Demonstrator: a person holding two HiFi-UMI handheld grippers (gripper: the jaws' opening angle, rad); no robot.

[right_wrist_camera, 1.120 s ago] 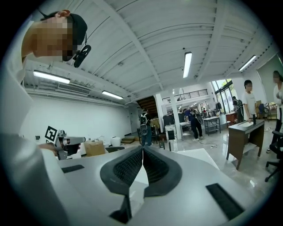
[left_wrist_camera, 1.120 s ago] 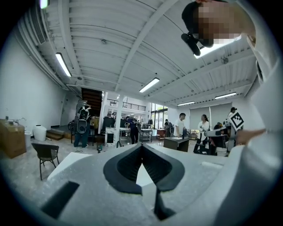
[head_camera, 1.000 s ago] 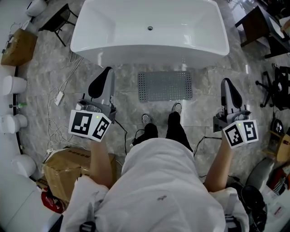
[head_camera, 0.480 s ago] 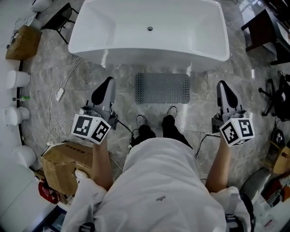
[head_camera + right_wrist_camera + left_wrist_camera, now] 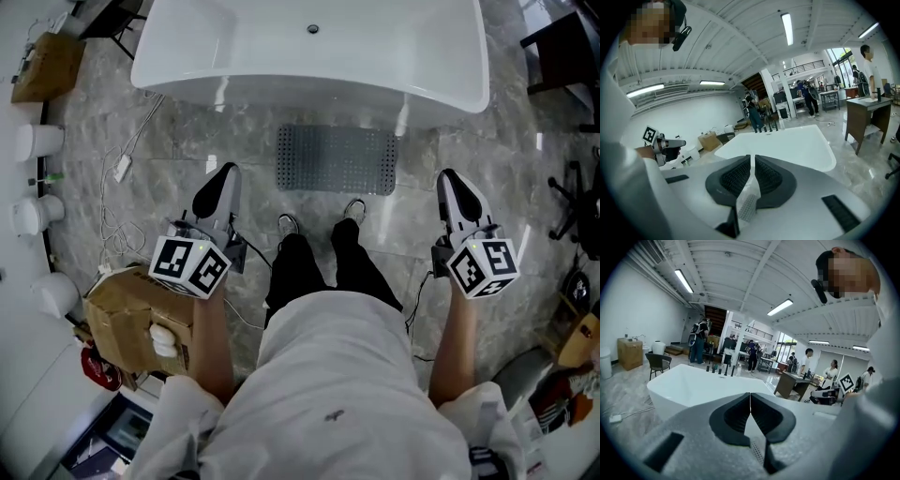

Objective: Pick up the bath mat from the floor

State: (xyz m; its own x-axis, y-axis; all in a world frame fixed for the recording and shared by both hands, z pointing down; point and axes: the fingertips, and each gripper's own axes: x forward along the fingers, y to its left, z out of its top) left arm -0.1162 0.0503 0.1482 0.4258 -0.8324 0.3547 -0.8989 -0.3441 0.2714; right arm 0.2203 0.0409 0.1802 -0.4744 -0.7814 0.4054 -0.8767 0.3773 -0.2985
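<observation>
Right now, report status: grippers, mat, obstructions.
Left gripper shut, empty. Right gripper shut, empty. Bath mat flat on floor before bathtub, untouched. Nothing on it; shoes just short of near edge.

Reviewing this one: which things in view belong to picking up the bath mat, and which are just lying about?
Part of the job:
bath mat, flat on the floor
left gripper, shut, empty
right gripper, shut, empty

Just lying about:
bathtub
cardboard box
white power adapter

Grey marble floor (image 5: 441, 150) bearing a perforated grey bath mat (image 5: 337, 159), flat, just beside a white bathtub (image 5: 309, 56); white power adapter (image 5: 122, 170) and cardboard box (image 5: 117, 323) at left.
</observation>
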